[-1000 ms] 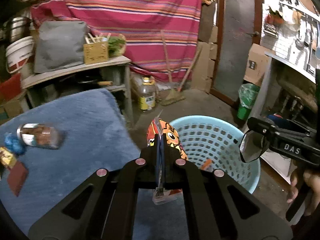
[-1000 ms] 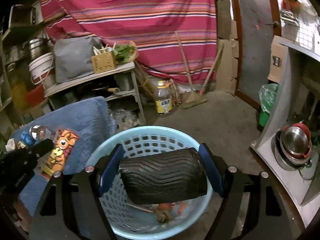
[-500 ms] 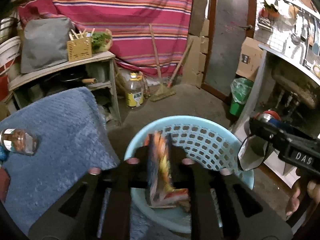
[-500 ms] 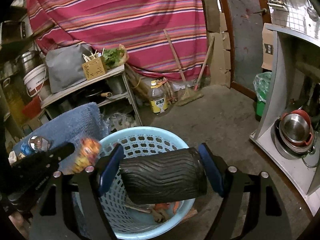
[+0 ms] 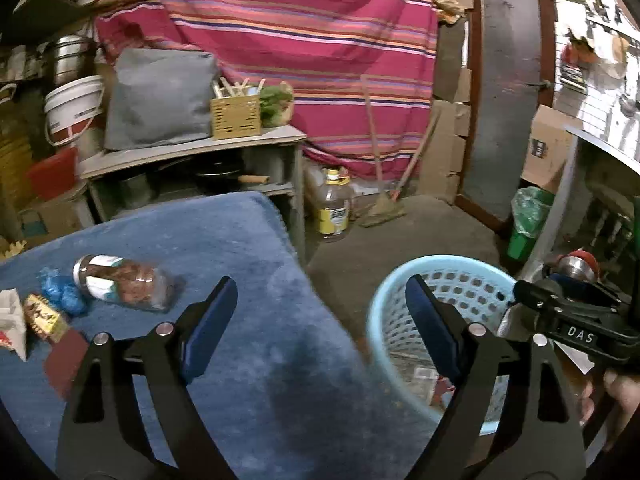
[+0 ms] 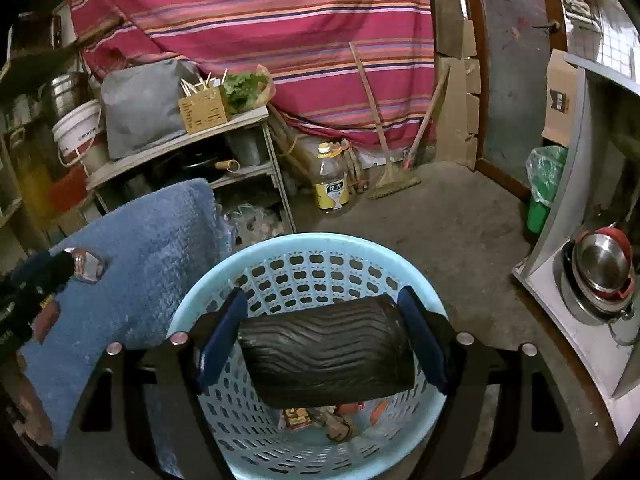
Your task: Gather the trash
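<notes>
My left gripper [image 5: 320,312] is open and empty above the edge of the blue mat [image 5: 224,264], with the light blue basket [image 5: 384,312] to its right. On the mat lie a clear jar [image 5: 124,282], a blue crumpled wrapper [image 5: 60,294], a gold wrapper [image 5: 42,316], a brown packet [image 5: 64,360] and white paper [image 5: 10,320]. My right gripper [image 6: 324,336] is shut on a black ribbed cup [image 6: 326,354], held sideways over the basket [image 6: 288,244]. Wrappers [image 6: 320,420] lie in the basket's bottom.
A shelf table [image 5: 192,152] with a grey bag and a wooden box stands behind the mat. An oil bottle [image 6: 330,184] and a broom [image 6: 392,176] are on the floor by the striped curtain. A steel counter with bowls [image 6: 600,264] is at the right.
My left gripper opened and let the orange wrapper drop into the basket, then swung back left toward the mat. The right gripper kept holding the black cup over the basket.
</notes>
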